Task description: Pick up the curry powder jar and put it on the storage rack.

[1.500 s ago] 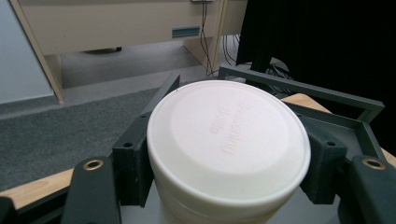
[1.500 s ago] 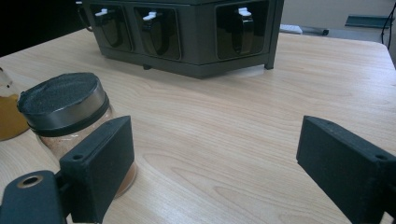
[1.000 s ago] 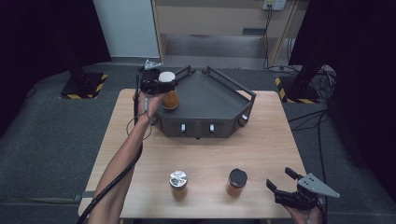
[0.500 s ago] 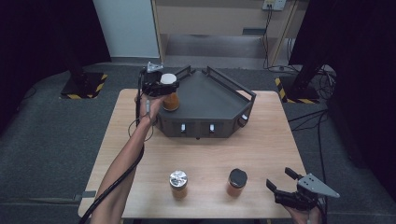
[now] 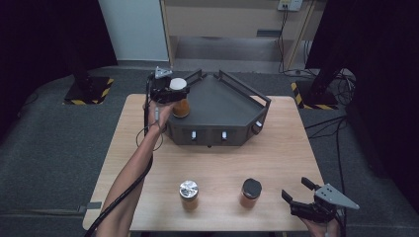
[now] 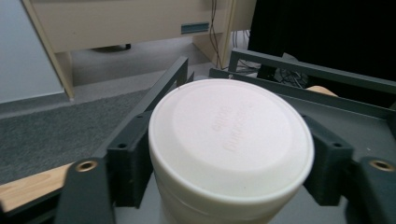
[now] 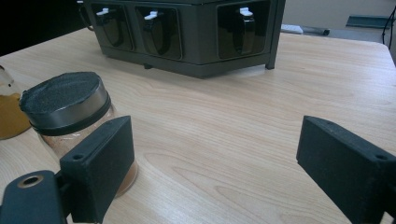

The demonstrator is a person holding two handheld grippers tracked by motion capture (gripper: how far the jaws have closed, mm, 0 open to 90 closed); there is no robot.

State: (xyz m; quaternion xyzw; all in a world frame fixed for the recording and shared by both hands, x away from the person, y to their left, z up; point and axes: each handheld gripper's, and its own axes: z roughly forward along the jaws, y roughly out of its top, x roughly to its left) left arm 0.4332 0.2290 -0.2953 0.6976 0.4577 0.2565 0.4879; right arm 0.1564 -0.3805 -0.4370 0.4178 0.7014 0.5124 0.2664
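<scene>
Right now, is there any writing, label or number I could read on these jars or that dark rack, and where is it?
White lid of the jar between the left gripper's jaws: two lines of raised lettering, upside down and too faint to read.
Dark rack, the silver lid, the black lid: no writing shows.

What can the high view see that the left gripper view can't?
High view: the whole table, a silver-lidded jar, a black-lidded jar and the right gripper. Left gripper view: faint raised letters on the white lid, close between the fingers of the left gripper, which have just been opening. Both: the white-lidded jar on the dark tray.
</scene>
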